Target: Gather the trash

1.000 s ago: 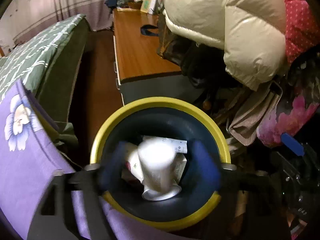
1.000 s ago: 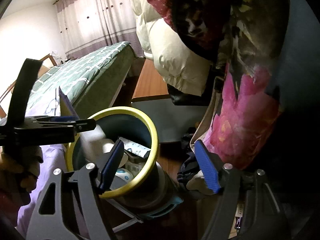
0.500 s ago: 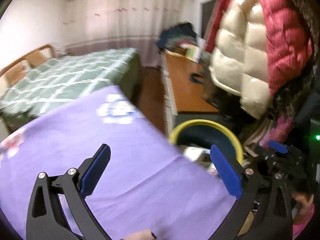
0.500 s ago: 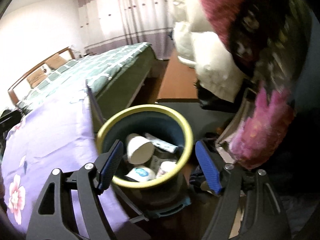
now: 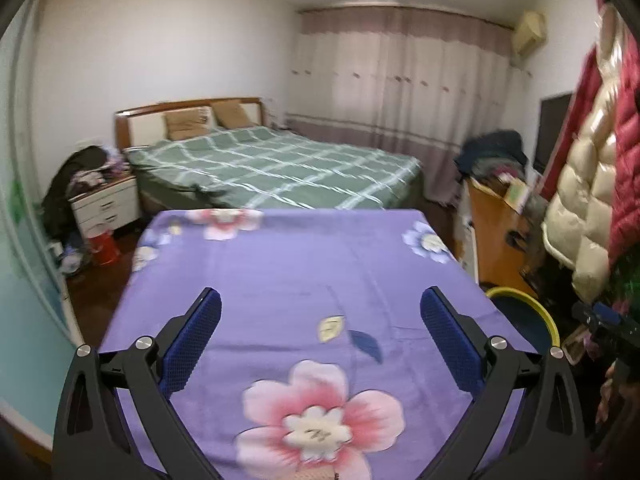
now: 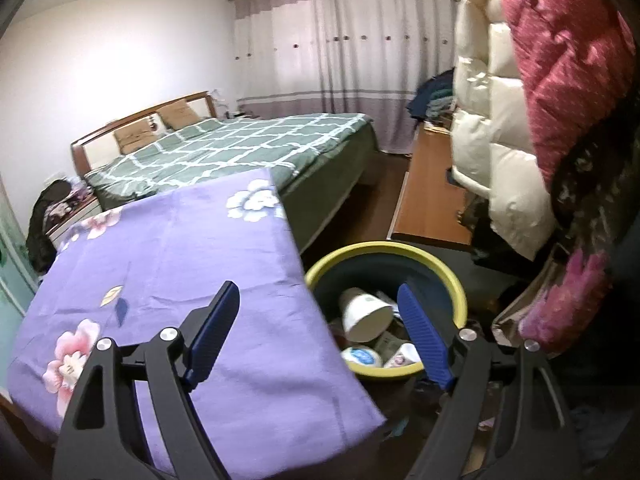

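While both tools gape empty, right tool (image 6: 316,328) opening: bin (image 5: 546,320) half cut off, contents perhaps cups (image 6: 366,314).

Flat cloth-covered table top (image 5: 304,264): purple fabric, printed pink-and-white flowers, one large bloom at 6 o'clock in the left wrist view, paler blue-white ones toward 12. Round plastic trash bin (image 6: 440,264): yellow rim, dark blue inside, at 5 o'clock in the right wrist view, with a white paper cup (image 6: 366,314) in it. Bed cover (image 5: 280,168): green, white grid check; curtains (image 5: 400,80): pale with a mauve band; quilted jackets (image 6: 500,128): cream and dark pink; gripper pads (image 5: 192,344): blue.
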`<state>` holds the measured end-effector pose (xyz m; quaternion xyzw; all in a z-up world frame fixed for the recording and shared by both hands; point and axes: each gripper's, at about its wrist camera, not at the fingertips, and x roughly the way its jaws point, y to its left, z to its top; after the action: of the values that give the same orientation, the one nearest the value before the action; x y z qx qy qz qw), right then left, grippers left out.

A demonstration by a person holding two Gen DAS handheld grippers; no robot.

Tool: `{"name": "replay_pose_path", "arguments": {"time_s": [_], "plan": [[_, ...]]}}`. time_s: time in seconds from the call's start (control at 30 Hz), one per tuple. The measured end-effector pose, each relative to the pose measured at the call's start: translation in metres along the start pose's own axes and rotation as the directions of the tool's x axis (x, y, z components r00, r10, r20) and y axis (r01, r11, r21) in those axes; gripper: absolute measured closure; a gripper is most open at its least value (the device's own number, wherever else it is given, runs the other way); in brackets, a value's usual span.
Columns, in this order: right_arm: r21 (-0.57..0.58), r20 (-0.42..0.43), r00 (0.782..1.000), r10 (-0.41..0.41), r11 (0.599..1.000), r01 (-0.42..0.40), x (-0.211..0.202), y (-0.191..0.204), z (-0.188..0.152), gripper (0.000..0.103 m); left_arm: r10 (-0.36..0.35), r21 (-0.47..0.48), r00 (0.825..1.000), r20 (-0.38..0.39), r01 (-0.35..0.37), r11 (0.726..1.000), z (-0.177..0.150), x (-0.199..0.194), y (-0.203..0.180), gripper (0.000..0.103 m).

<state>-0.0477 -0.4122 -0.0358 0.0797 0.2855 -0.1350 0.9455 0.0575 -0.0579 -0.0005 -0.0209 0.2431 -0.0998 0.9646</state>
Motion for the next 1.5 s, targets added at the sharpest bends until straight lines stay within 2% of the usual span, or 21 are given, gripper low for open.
{"name": "replay_pose_path", "arguments": {"time_s": [0.13,0.3,0.6,1.5], "plan": [[-0.019,0.009,1.0,0.026,0.999,-0.026,-0.005,0.013,0.0,0.026,0.054,-0.016,0.998,0.025,-0.053,0.998,-0.005,-0.02,0.015,0.005],[-0.031,0.027,0.999,0.042,0.999,-0.041,-0.014,0.021,0.0,0.025,0.081,-0.014,0.996,0.031,-0.08,0.997,-0.01,-0.029,0.018,0.005],[-0.039,0.046,0.998,0.053,0.998,-0.052,-0.026,0.027,-0.003,0.024,0.091,-0.013,0.995,0.03,-0.091,0.996,-0.013,-0.035,0.014,0.005],[-0.041,0.03,0.997,0.068,0.997,-0.067,-0.018,0.031,-0.004,0.023,0.096,-0.013,0.995,0.015,-0.096,0.995,-0.016,-0.031,0.014,0.005]]}}
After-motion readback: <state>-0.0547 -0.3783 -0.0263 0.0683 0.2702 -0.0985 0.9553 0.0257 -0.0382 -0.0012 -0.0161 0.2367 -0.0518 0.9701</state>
